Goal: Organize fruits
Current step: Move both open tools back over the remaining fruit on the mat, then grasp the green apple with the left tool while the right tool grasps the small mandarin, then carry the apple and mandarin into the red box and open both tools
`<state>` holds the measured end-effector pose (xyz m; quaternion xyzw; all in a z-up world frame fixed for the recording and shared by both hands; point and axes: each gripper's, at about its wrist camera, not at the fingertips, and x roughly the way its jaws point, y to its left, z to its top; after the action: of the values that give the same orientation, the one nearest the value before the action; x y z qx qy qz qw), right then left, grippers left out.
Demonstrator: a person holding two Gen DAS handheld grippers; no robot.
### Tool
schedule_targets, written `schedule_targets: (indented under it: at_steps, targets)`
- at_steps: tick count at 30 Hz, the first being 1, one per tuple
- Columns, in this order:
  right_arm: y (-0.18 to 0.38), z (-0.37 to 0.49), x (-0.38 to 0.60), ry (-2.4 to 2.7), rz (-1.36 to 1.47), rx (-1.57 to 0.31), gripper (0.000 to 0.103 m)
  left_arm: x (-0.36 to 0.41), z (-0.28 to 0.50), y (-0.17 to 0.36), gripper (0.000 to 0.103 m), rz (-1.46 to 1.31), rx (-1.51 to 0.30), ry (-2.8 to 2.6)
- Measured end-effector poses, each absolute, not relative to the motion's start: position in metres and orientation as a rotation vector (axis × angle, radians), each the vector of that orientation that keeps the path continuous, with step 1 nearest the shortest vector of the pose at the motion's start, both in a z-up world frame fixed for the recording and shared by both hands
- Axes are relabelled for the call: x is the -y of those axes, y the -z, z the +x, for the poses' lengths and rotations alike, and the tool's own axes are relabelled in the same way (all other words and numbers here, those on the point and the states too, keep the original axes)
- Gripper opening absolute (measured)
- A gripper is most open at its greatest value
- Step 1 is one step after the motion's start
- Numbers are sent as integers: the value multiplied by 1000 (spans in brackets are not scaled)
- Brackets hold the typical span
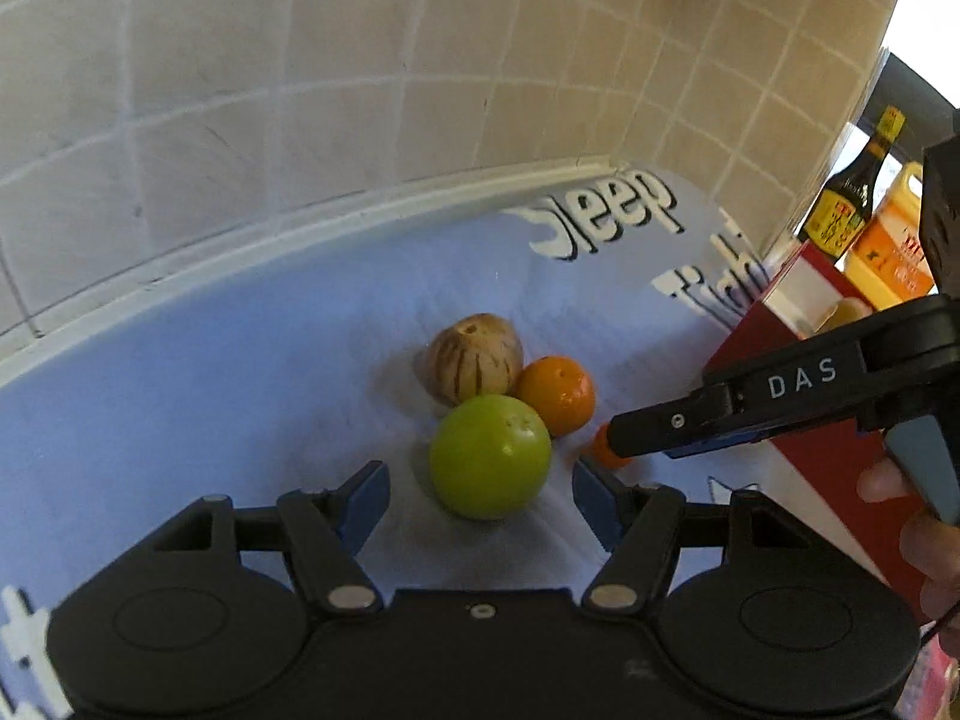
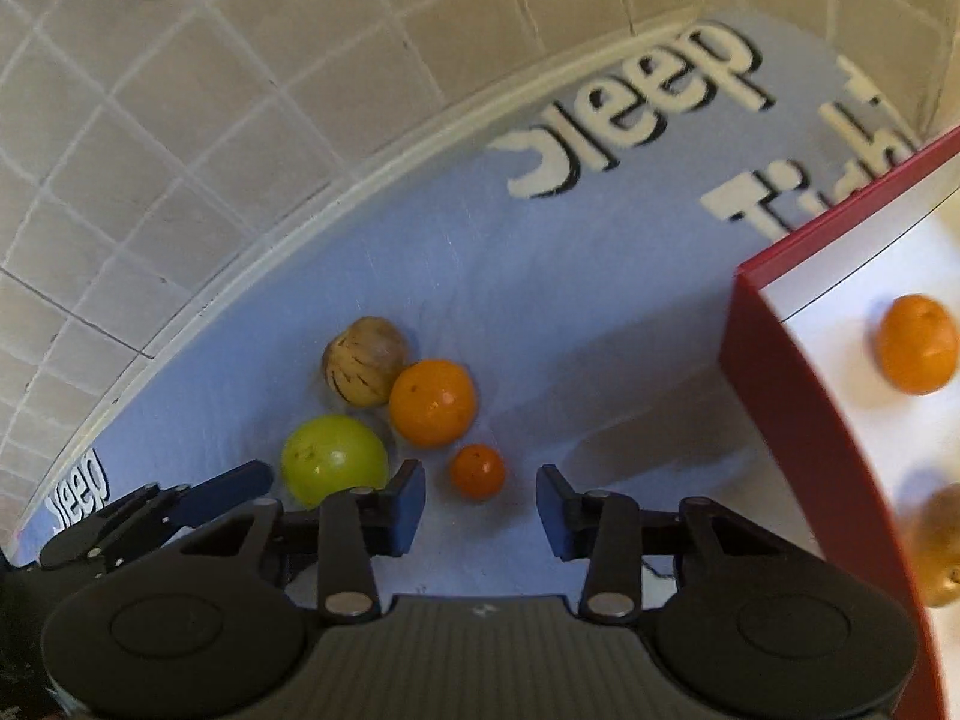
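On a blue cloth lie a green apple (image 1: 489,456) (image 2: 333,459), an orange (image 1: 558,393) (image 2: 432,402), a striped beige fruit (image 1: 477,360) (image 2: 365,369) and a small orange fruit (image 2: 478,471), partly hidden in the left wrist view (image 1: 603,447). My left gripper (image 1: 480,501) is open, its jaws either side of the apple's near edge. My right gripper (image 2: 480,507) is open, just short of the small orange fruit; it also shows in the left wrist view (image 1: 624,435). A red-walled box (image 2: 774,372) at right holds an orange (image 2: 917,343) and a brownish fruit (image 2: 942,546).
A tiled wall (image 1: 300,90) with a white ledge runs behind the cloth. A dark sauce bottle (image 1: 852,192) and an orange carton (image 1: 894,252) stand behind the red box (image 1: 762,336). The cloth bears white "Sleep Tight" lettering (image 2: 636,108).
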<state>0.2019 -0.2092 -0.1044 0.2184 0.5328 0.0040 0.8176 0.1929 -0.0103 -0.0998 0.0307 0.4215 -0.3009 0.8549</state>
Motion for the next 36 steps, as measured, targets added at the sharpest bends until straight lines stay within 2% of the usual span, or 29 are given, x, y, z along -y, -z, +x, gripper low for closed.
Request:
schedule_targets:
  at_steps: [7,9,11,14,16,17,22,29,36]
  targets:
    - [115,212,199,0,423,-1122,41,21,200,113,80,83,-892,639]
    - [114,213,196,-2,408,-1122,39,23,199,113,75,86,-888,638]
    - [113,213,191,-14,389,-1126,33,25,199,114,69,93,-885,628]
    - [115,212,185,-9,358,-1124,23,26,197,114,67,106,-881,619]
    - [116,211,185,-6,354,-1123,23,27,195,114,63,121,-877,614]
    - [114,210,185,-8,354,-1124,23,28,194,114,58,124,-875,618]
    - [101,199,190,-13,374,-1102,23,27,185,109,58,125,-872,608]
    - [49,156,218,1,398,-990,23,27,155,67,58,89,-793,662]
    - [-11,80,293,146,456,-838,23,68,122,6,58,119,-648,768]
